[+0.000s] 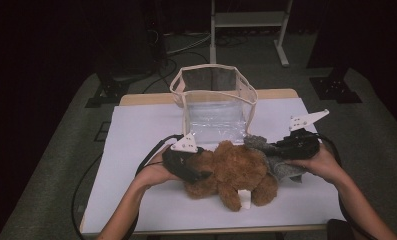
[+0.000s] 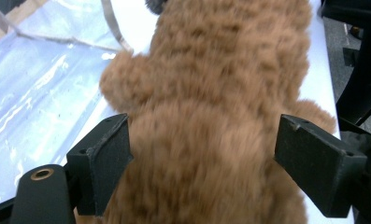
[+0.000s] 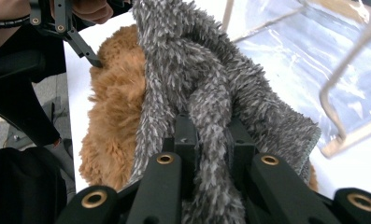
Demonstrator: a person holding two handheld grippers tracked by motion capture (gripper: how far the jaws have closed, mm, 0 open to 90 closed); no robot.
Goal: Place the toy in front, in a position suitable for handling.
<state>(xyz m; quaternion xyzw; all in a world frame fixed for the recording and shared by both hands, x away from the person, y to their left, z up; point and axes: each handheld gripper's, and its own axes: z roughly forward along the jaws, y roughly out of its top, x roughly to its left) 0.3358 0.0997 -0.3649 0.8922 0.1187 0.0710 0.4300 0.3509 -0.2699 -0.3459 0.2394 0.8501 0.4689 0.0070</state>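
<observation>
Nearest us, our two forearms came in over the front edge of the white-covered worktop [image 1: 136,150]. Just ahead of them lay the brown plush bear [image 1: 231,172], stretched across the worktop's near middle, with a small white tag [image 1: 244,199] showing at its underside.

Our left claw [image 1: 198,172] sat at the bear's left end. In the left gripper view its jaws stood wide on either side of the brown fur [image 2: 211,116], the pads flanking the plush body rather than squeezing it; the fur bulged between them, and we could not tell whether it brushed the pads.

Our right claw [image 1: 281,147] was at the bear's right end, jaws drawn narrow and clamped on a fold of grey shaggy cloth [image 3: 206,93]. In the right gripper view that cloth rose between the two black jaws and draped against the bear's fur [image 3: 113,107]. From the high view the cloth [image 1: 281,162] lay touching the bear's right side.

Farther back, just behind the bear, stood the clear plastic bag [image 1: 213,100] with cream trim, open at the top and upright on the worktop. Beyond it, a metal frame [image 1: 248,20] stood on the dark floor.
</observation>
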